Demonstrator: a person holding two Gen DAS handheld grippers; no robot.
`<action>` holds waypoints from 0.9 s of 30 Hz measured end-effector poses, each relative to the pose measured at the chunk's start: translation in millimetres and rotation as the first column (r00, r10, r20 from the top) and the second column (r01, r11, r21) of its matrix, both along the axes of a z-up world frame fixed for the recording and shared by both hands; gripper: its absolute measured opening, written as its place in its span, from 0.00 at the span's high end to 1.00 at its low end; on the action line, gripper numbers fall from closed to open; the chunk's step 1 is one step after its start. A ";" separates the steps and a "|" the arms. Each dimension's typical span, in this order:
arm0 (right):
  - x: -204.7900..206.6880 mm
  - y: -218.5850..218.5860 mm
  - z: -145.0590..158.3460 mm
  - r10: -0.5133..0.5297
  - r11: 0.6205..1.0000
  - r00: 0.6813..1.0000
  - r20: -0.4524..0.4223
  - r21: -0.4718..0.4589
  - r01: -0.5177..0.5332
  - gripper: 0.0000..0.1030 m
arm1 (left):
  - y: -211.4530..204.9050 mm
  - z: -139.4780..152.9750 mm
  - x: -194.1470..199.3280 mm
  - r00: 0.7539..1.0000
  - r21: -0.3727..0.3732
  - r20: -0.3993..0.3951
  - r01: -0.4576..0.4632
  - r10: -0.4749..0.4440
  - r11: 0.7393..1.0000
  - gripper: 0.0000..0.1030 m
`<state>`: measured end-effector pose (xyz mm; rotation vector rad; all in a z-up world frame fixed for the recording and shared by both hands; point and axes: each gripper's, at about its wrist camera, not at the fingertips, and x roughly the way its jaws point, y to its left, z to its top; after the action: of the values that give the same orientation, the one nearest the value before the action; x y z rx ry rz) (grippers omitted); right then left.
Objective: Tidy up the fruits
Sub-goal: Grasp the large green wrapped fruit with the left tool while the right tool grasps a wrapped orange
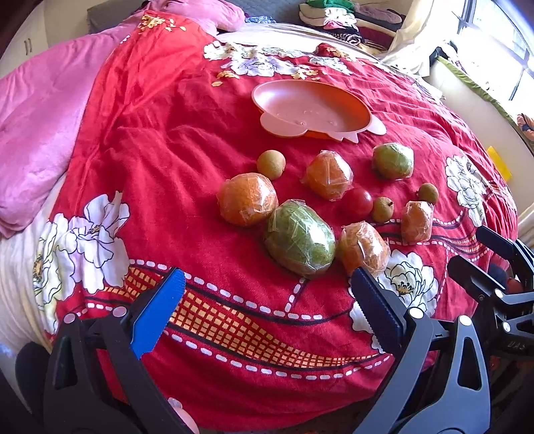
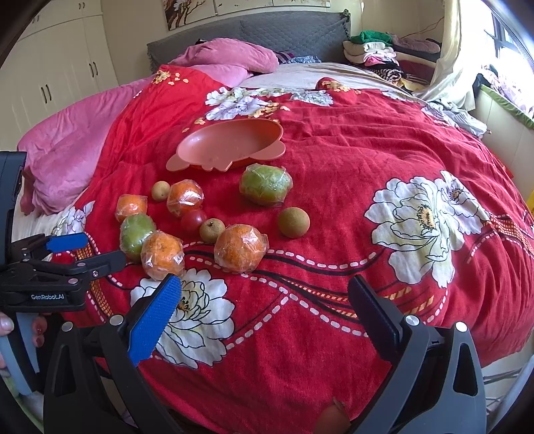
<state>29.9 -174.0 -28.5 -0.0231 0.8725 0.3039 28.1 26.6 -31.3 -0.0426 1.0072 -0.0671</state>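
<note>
Both the left hand-held gripper (image 1: 267,300) and right hand-held gripper (image 2: 265,308) hang with jaws apart and empty at the bed's near edge, likely since the fruits (image 1: 300,238) lie loose before the empty dish (image 1: 310,110).

A red floral bedspread (image 2: 333,167) covers the bed; pink quilt (image 2: 66,157), folded clothes pile (image 2: 377,53), white wardrobe (image 2: 60,60).

I am in a home bedroom: a bed (image 2: 333,140) under a red flowered blanket (image 2: 367,233), pink pillows (image 2: 230,53) by a grey padded headboard (image 2: 283,31), cream wardrobe doors (image 2: 60,66), folded clothes (image 2: 377,50), a sunlit window (image 2: 514,43).
</note>
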 end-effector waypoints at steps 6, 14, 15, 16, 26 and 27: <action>6.0 0.3 -2.1 0.004 1.000 1.000 -0.010 0.000 -0.004 0.04 | -3.8 -1.2 4.6 0.998 -0.023 -0.004 0.055 -0.056 0.998 0.13; 17.9 7.8 -11.5 0.038 0.999 0.999 -0.039 0.004 -0.038 0.04 | -1.0 -9.9 15.8 0.996 -0.025 -0.020 0.083 -0.083 0.996 0.32; 19.4 8.7 -13.0 0.040 0.999 0.998 -0.041 0.000 -0.040 0.04 | -0.9 -11.0 17.1 0.995 -0.033 -0.023 0.091 -0.092 0.995 0.33; 20.0 9.7 -13.4 0.043 0.999 0.998 -0.041 0.000 -0.043 0.04 | -1.7 -11.4 18.2 0.995 -0.035 -0.023 0.098 -0.099 0.995 0.34; 27.9 13.4 -17.8 0.083 0.996 0.994 -0.070 0.030 -0.081 0.32 | -7.3 -10.5 27.4 0.987 -0.062 -0.006 0.159 -0.160 0.985 0.46; 28.4 13.2 -18.1 0.086 0.996 0.994 -0.072 0.035 -0.084 0.38 | -7.4 -10.4 28.6 0.987 -0.065 -0.003 0.163 -0.163 0.985 0.46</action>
<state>58.3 -160.8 -46.6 -0.0198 0.9412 0.4002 56.7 19.3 -41.7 -0.0191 1.0154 -0.2494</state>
